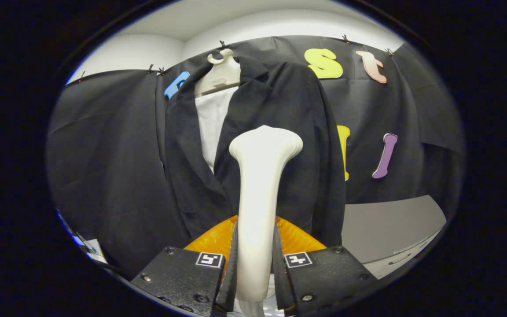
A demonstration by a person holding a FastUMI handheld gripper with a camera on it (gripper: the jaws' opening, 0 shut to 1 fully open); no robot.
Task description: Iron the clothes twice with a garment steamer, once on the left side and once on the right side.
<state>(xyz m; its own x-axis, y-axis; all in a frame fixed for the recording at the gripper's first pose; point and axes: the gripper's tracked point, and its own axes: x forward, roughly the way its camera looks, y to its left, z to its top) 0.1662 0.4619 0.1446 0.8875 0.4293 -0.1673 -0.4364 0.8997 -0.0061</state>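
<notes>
Both fingers of the gripper [255, 259] press on the handle of the white garment steamer [260, 198], which stands upright between them; we record the claw as clamped on it. We note the steamer's flared head raised against the black jacket [280, 132], which hangs just beyond the fingers on a pale hanger [220, 70] over a white shirt [211, 119]. We cannot tell whether head and cloth touch.

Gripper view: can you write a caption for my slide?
Gripper shut on a white garment steamer, aimed at a black jacket on a hanger.
</notes>
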